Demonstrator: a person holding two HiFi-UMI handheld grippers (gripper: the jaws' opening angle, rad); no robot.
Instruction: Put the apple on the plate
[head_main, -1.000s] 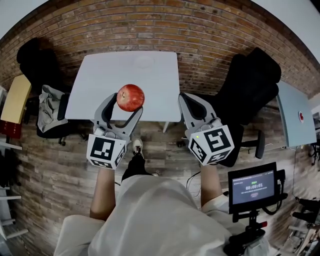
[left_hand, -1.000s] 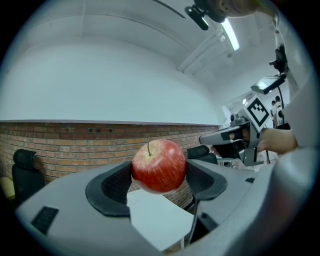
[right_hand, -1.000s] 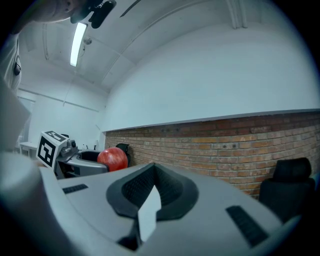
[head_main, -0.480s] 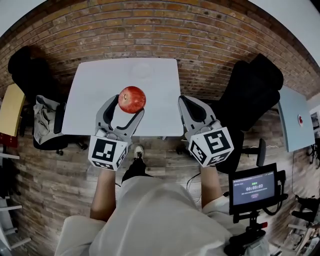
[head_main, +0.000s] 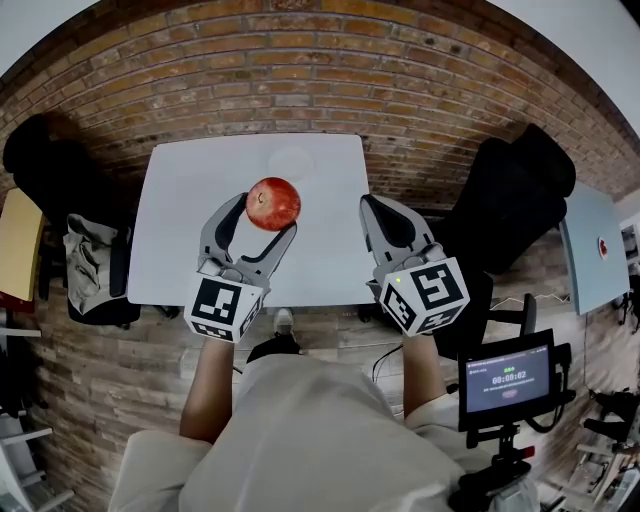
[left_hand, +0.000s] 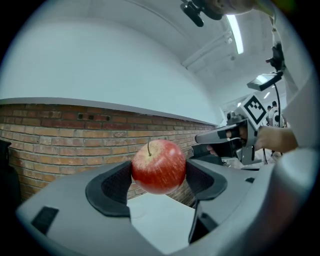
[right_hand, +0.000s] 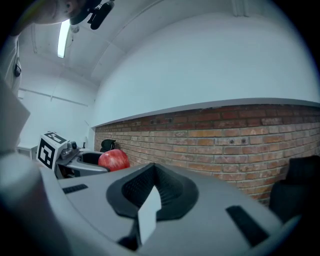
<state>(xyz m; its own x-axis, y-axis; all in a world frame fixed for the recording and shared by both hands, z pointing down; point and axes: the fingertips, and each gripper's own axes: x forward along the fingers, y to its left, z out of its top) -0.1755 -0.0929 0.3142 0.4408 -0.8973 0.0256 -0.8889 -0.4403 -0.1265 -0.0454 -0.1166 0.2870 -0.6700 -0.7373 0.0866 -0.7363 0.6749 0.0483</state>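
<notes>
A red apple with a short stem is clamped between the two fingers of my left gripper, held in the air above the white table. In the left gripper view the apple sits between the dark pads, at the tips of the left gripper. A pale white plate lies faintly visible near the table's far edge, beyond the apple. My right gripper hovers at the table's right side, shut and empty. The right gripper view shows its jaws together and the apple off to the left.
A brick wall runs behind the table. Black chairs stand at the left and right; a grey bag hangs on the left one. A small screen on a stand is at the lower right, a grey-blue desk beyond.
Both grippers have moved forward, over the table, the left one carrying the apple closer to the plate. The grip on the apple is unchanged.
</notes>
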